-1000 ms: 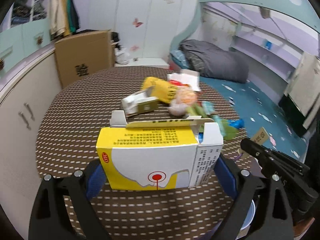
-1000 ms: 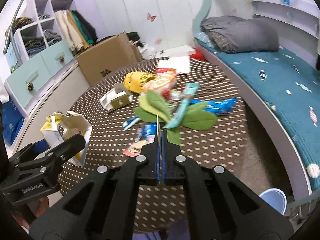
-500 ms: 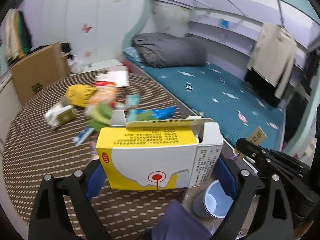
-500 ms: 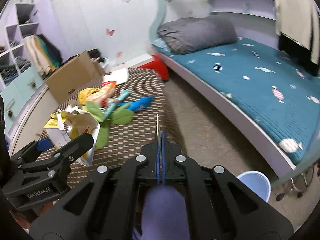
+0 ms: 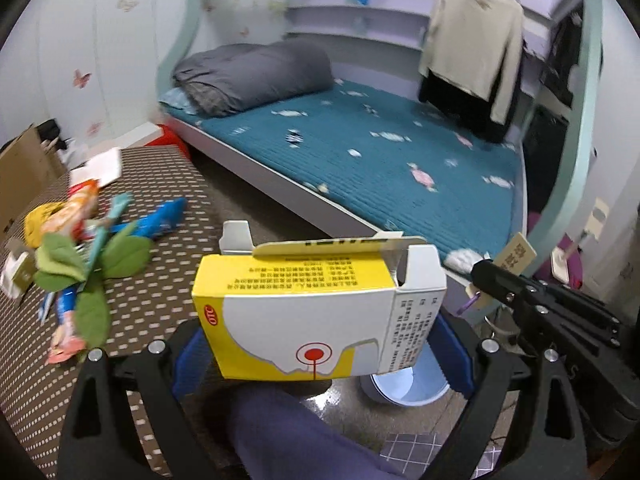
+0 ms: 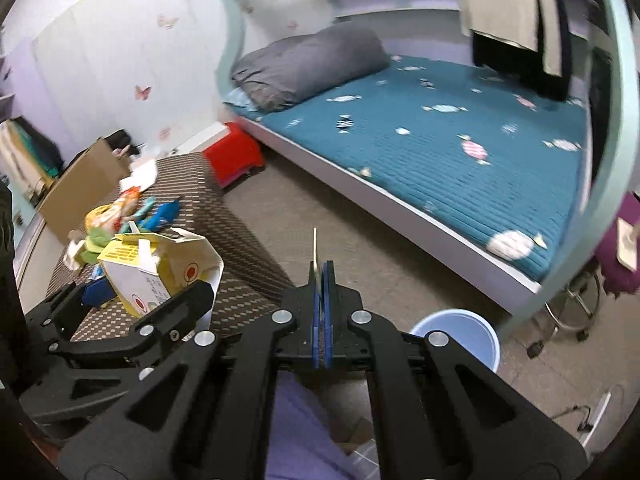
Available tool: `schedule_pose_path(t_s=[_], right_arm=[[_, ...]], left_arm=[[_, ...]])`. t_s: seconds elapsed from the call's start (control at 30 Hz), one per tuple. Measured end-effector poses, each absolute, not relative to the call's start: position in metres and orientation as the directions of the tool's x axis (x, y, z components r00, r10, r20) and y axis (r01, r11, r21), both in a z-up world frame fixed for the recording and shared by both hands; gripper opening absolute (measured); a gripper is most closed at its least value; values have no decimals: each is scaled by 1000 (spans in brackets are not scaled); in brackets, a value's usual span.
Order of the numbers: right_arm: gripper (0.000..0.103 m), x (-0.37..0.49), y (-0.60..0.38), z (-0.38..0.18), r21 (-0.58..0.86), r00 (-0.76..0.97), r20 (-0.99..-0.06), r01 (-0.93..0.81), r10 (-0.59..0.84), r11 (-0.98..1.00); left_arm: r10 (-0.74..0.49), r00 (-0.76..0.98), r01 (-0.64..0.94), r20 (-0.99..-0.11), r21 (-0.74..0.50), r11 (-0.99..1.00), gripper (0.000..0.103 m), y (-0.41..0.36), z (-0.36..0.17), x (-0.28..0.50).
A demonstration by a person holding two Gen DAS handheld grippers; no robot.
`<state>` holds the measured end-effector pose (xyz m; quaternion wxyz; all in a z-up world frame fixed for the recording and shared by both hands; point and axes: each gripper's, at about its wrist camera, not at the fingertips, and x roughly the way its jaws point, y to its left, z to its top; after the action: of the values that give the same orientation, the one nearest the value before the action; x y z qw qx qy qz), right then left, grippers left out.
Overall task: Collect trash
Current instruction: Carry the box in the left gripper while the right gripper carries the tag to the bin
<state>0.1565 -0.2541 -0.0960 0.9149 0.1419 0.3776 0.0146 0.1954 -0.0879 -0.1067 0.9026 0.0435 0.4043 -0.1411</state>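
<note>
Dotted brown woven table (image 5: 152,312); glossy rectangular carton (image 5: 316,312) clamped

We see the table (image 5: 168,280) at left with wrappers (image 5: 72,240) on it, the bed (image 5: 360,152) behind, the bucket (image 6: 460,340) on the floor between them, the box (image 5: 316,312) before the table's edge.

Box (image 5: 316,316): yellow-white carton, flaps open – held upright off the table
Tag (image 6: 315,250): thin card, on edge
Bin (image 6: 460,336): pale blue – on floor
</note>
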Motion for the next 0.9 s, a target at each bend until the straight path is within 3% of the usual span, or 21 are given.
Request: schedule_pose_path(t_s=[0.6, 0.9], right_arm=[[2, 135, -370, -182, 264, 581, -814, 408, -25, 874], [2, 127, -413, -200, 277, 546, -836, 513, -59, 812]], left_arm=[[-213, 404, 497, -889, 18, 868, 91, -227, -198, 226], [-250, 329, 590, -911, -8, 807, 93, -284, -222, 236]])
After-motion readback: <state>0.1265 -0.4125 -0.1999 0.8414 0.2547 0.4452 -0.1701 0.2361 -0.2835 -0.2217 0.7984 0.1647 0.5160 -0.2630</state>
